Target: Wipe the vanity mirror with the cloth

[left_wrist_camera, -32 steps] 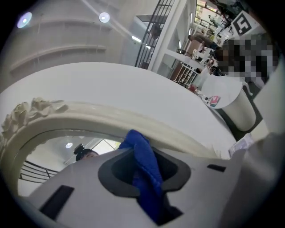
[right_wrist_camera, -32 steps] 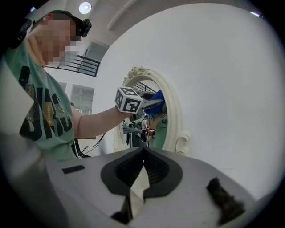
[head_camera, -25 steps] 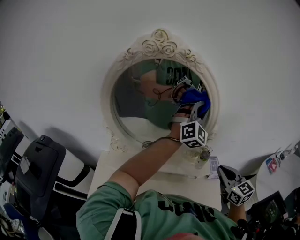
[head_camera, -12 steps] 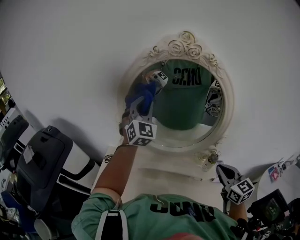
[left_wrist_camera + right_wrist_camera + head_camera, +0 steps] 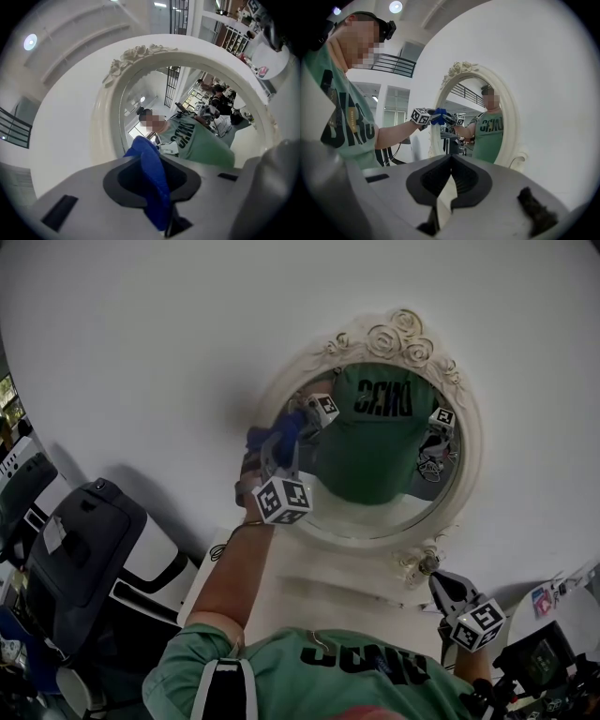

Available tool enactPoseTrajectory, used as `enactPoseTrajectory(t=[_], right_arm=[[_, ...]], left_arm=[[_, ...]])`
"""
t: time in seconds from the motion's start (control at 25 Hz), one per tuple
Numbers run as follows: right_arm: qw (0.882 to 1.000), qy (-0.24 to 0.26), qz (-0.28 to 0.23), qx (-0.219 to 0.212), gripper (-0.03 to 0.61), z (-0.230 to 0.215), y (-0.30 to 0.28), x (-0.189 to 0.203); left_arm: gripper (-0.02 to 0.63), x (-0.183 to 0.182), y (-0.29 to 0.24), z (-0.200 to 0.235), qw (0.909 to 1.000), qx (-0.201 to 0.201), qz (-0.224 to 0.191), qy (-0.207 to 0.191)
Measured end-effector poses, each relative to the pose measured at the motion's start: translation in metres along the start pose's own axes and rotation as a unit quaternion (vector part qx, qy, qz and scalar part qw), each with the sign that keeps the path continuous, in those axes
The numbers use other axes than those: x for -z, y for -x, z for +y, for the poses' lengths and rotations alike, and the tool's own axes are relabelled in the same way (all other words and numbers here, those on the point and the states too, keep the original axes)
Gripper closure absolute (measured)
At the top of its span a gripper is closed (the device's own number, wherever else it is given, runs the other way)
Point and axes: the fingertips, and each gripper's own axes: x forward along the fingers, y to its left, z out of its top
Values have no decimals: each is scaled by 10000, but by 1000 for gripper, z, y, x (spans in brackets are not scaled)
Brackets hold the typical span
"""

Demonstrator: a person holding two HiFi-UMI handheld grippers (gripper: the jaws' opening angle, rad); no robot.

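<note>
The oval vanity mirror (image 5: 394, 474) in its ornate white frame (image 5: 398, 334) hangs on the white wall above a white table. My left gripper (image 5: 283, 442) is raised to the mirror's left edge, shut on a blue cloth (image 5: 275, 437) that is pressed against the glass and frame there. In the left gripper view the blue cloth (image 5: 153, 176) fills the gap between the jaws, with the mirror (image 5: 187, 117) just ahead. My right gripper (image 5: 441, 582) rests low at the table's right end, shut with nothing held. The right gripper view shows the cloth (image 5: 438, 116) against the mirror (image 5: 480, 126).
The white vanity table (image 5: 319, 587) stands under the mirror, with a small glass bottle (image 5: 427, 563) at its back right. A black and white chair or case (image 5: 80, 540) stands at the left. A white round surface with cards (image 5: 562, 606) lies at the right.
The left gripper carried the blue cloth across the glass from the mirror's right side to its left edge. The right gripper has stayed low by the table.
</note>
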Motion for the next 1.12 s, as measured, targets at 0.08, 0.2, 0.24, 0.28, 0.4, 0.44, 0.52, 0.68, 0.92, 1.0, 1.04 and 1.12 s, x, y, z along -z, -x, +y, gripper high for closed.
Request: enactPoseTrajectory(t=[0.08,0.2,0.24,0.28,0.4,0.44,0.52,0.68,0.92,1.0,1.04,1.12], right_arm=[[10000,-20,-2,21,566,-2,2,2],[10000,-70,-10,54,566,-5,4,6],[10000,-76,-3,54,566,-5,3,6],[10000,-77,4,47,566,-5,3,7],[10000,-75,-2,20,566,-4,1,7],[10000,-83,-11,19,566,-5,2,8],[9999,-120,-34,33,566,-9,4,11],[9997,-197,-35,111,566,-18,10,16],[9986,-340,-117,385,566,-32,34,25],[9978,-423,-134,500,566,-38,44,30],[9973,-465,-143,554,566,-41,49,33],[9963,-535,-166,657,566,-45,57,38]], left_arm=[[523,0,0,1,10000,13,-2,41],[523,-2,0,0,9998,47,45,182],[523,-3,-1,0,9996,66,54,264],[523,-6,-1,-2,9993,100,43,348],[523,-26,0,-15,9987,276,-121,405],[523,-36,0,-23,9985,346,-202,362],[523,-58,0,-41,9976,497,-385,277],[523,-109,-3,-87,9927,889,-813,87],[523,-191,2,-176,9755,1609,-1462,-353],[523,-217,3,-206,9686,1796,-1652,-480],[523,-229,4,-221,9648,1884,-1750,-549],[523,-253,5,-250,9569,2058,-1922,-711]])
